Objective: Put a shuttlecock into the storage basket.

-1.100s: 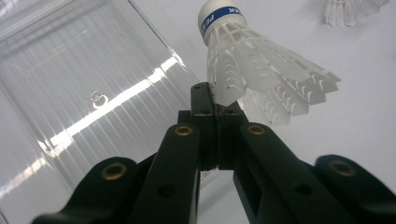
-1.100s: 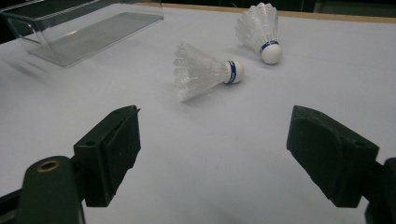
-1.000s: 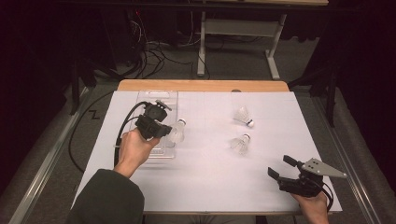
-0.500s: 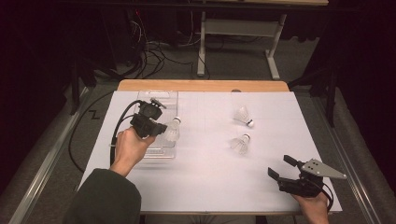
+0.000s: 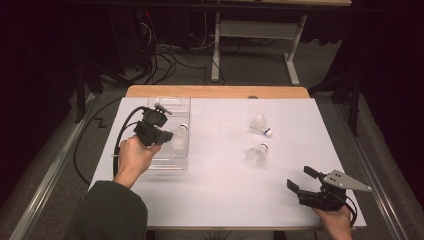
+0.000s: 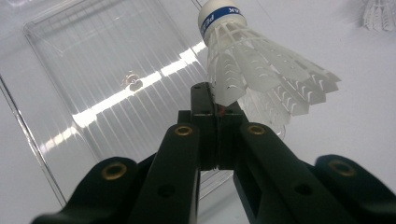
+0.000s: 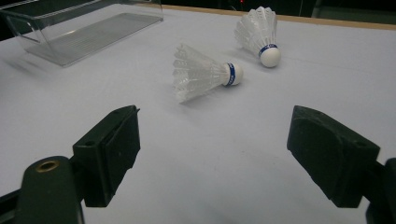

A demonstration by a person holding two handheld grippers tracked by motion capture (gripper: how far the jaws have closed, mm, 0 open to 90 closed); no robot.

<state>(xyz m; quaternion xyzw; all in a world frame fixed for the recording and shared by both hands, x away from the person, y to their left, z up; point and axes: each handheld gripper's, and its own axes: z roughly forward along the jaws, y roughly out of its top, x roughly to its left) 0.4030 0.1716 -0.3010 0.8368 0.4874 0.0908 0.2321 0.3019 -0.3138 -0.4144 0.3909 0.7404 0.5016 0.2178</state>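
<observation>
The left gripper (image 6: 215, 105) was pinched shut on the feather edge of a shuttlecock (image 6: 254, 70), cork pointing away, apparently so it could be set into the clear tray (image 6: 84, 70) just beneath. Farther off, the right gripper (image 7: 212, 154) waited wide open, facing two loose shuttlecocks (image 7: 205, 72) ahead.

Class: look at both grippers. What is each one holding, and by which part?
The left gripper pinches a shuttlecock by the edge of its feather skirt, over the clear tray. The right gripper is open and holds nothing.
</observation>
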